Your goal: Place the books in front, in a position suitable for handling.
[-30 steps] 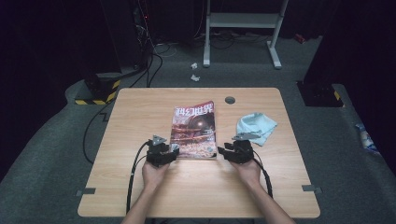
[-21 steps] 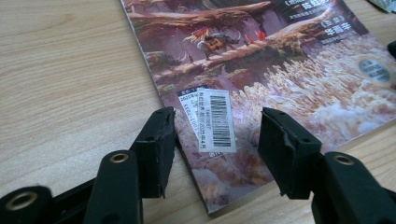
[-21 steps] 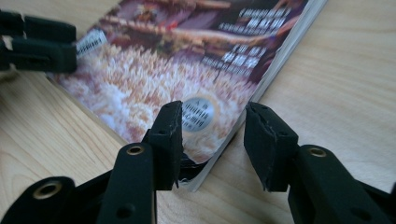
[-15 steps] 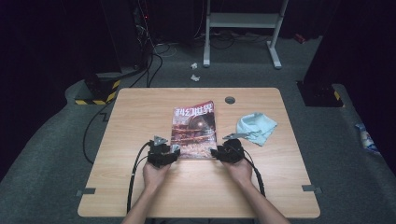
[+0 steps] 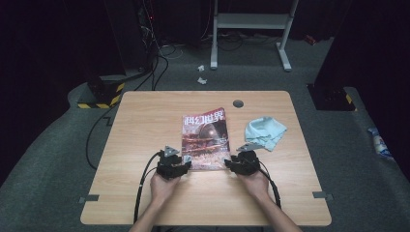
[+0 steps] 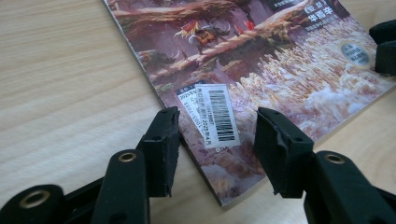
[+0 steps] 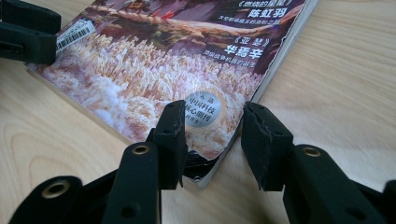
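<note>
A magazine (image 5: 205, 140) with a reddish illustrated cover lies flat at the middle of the wooden table (image 5: 145, 121). My left gripper (image 5: 185, 163) is at its near left corner. In the left gripper view that gripper (image 6: 217, 130) is open, its jaws straddling the corner of the magazine (image 6: 261, 70) around a white barcode sticker (image 6: 215, 116). My right gripper (image 5: 229, 165) is at the near right corner. In the right gripper view it (image 7: 215, 119) is open astride the corner of the magazine (image 7: 163, 60), by a round silver sticker (image 7: 201, 109).
A crumpled light blue cloth (image 5: 265, 133) lies right of the magazine, just beyond my right gripper. A round grommet (image 5: 238, 103) sits near the table's far edge. Cables trail from both grippers toward the near edge. A white stand (image 5: 251, 29) is on the floor beyond.
My right gripper has shifted slightly left and settled at the magazine's near right corner. The left gripper and the magazine have hardly moved.
</note>
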A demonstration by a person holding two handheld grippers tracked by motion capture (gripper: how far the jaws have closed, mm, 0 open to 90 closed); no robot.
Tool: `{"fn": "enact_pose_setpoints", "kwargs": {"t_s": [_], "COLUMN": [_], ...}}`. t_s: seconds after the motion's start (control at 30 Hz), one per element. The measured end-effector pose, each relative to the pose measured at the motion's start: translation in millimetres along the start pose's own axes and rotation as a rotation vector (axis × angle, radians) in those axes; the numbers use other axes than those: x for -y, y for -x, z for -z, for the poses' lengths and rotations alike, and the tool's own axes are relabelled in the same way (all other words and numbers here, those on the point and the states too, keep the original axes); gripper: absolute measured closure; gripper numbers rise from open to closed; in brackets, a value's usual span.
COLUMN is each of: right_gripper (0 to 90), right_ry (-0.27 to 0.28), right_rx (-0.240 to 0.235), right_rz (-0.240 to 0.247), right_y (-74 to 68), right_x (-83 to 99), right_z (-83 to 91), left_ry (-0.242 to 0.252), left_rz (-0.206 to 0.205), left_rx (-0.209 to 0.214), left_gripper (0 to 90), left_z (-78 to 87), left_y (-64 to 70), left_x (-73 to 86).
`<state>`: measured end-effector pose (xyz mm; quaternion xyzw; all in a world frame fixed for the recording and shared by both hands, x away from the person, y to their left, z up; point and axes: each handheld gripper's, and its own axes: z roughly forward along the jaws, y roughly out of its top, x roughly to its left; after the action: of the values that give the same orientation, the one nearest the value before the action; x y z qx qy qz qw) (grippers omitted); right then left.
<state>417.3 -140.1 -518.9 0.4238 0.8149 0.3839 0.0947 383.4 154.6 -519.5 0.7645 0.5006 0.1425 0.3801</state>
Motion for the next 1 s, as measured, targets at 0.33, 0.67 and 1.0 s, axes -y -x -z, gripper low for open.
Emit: {"fn": "enact_pose_setpoints", "kwargs": {"t_s": [0.33, 0.67, 1.0], "right_gripper": [60.0, 59.9, 60.9], "right_ry": [-0.007, -0.012, -0.012], "right_rx": [0.005, 0.016, 0.028], "right_rz": [0.048, 0.07, 0.139], "right_y": [5.5, 5.1, 5.5], "right_x": [26.6, 41.7, 39.1], "right_z": [30.7, 47.9, 55.0], "left_ry": [-0.02, 0.001, 0.064], "left_rz": [-0.066, -0.098, -0.075], "left_rx": [0.051, 0.097, 0.093], "left_gripper": [50.3, 50.0, 36.1], "left_z": [5.8, 9.3, 1.5], "left_y": [31.7, 44.9, 27.0], "left_x": [11.2, 21.5, 13.6]}}
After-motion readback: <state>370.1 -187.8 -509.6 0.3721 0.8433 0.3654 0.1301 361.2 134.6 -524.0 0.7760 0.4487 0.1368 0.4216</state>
